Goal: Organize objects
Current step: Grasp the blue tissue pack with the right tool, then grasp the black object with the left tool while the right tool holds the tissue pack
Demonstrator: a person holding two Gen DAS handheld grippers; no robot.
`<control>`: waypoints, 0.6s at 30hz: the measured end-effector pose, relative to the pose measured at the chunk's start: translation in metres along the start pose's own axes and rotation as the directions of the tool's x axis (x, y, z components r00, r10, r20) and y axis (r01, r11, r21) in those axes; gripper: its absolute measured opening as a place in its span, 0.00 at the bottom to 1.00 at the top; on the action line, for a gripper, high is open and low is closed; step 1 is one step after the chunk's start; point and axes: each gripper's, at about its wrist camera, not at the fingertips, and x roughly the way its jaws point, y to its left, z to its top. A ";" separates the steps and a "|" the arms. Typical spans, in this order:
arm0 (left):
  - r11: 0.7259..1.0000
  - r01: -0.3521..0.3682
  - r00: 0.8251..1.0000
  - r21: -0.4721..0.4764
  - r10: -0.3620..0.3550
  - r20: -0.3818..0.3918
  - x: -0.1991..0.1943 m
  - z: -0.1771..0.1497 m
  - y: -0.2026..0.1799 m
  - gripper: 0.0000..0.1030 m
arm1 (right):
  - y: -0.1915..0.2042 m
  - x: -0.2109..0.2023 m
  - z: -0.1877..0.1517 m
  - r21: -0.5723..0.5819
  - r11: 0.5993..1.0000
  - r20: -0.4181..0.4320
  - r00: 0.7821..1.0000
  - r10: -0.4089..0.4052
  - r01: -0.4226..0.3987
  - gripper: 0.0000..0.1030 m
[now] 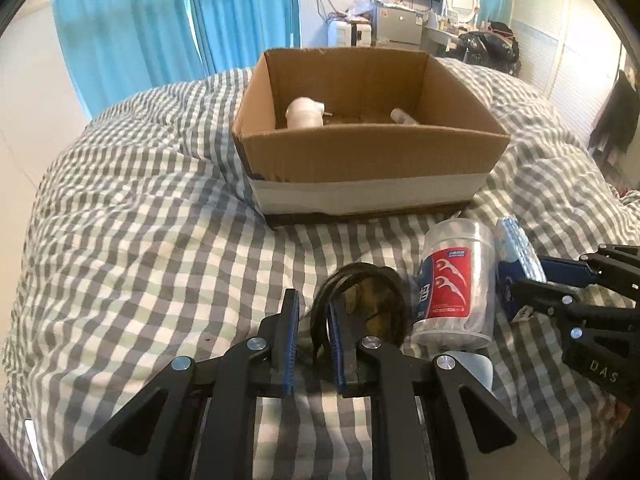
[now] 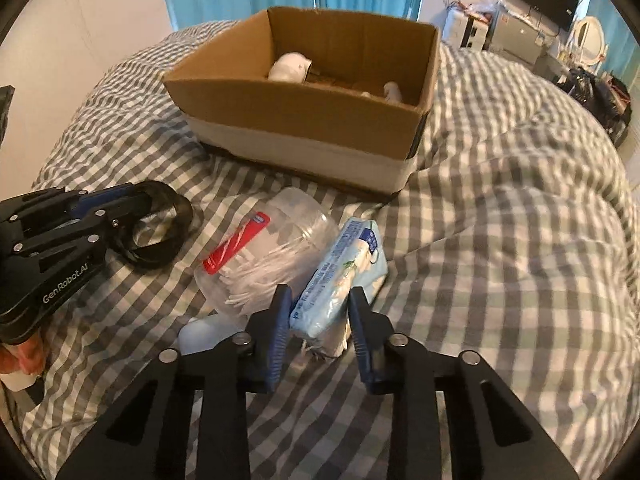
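A cardboard box [image 1: 360, 152] sits on the checked bedspread and holds a white bottle [image 1: 304, 114] and a small white item [image 1: 402, 116]; the box also shows in the right wrist view [image 2: 304, 120]. My left gripper [image 1: 311, 300] has its fingers astride the rim of a black coiled band [image 1: 360, 280], with a gap still showing between pad and rim. My right gripper [image 2: 320, 300] has its fingers on both sides of a light blue tissue pack [image 2: 344, 276]. A clear floss-pick jar [image 1: 452, 284] lies between them, also in the right wrist view [image 2: 272, 256].
The grey-and-white checked bedspread [image 1: 140, 240] covers the whole bed. A white round object [image 2: 200, 332] lies under the jar. Blue curtains [image 1: 160, 20] hang behind. A dresser and mirror stand far right.
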 end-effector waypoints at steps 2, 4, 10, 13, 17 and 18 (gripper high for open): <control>1.000 -0.001 1.000 0.004 0.001 0.002 -0.004 0.000 -0.001 0.11 | 0.000 -0.009 0.000 -0.004 1.000 0.022 0.999 -0.026 0.026 0.24; 1.000 0.004 1.000 0.004 -0.004 0.008 -0.008 0.000 -0.002 0.10 | 0.001 -0.019 0.000 -0.005 0.999 0.045 0.998 -0.038 0.038 0.24; 1.000 0.014 0.999 -0.002 -0.013 0.044 -0.027 0.001 -0.003 0.08 | 0.003 -0.048 0.000 0.007 0.999 0.124 0.991 -0.049 0.049 0.24; 1.000 0.017 0.998 -0.008 -0.017 0.055 -0.037 0.001 -0.001 0.07 | 0.006 -0.062 0.000 0.003 0.999 0.151 0.987 -0.052 0.052 0.24; 0.999 0.033 0.998 0.001 -0.033 0.061 -0.045 0.001 0.000 0.07 | 0.008 -0.079 0.000 -0.002 0.999 0.184 0.982 -0.048 0.049 0.24; 0.999 0.037 0.998 0.007 -0.038 0.059 -0.045 0.000 -0.001 0.07 | 0.009 -0.081 0.000 -0.004 0.999 0.186 0.982 -0.045 0.047 0.24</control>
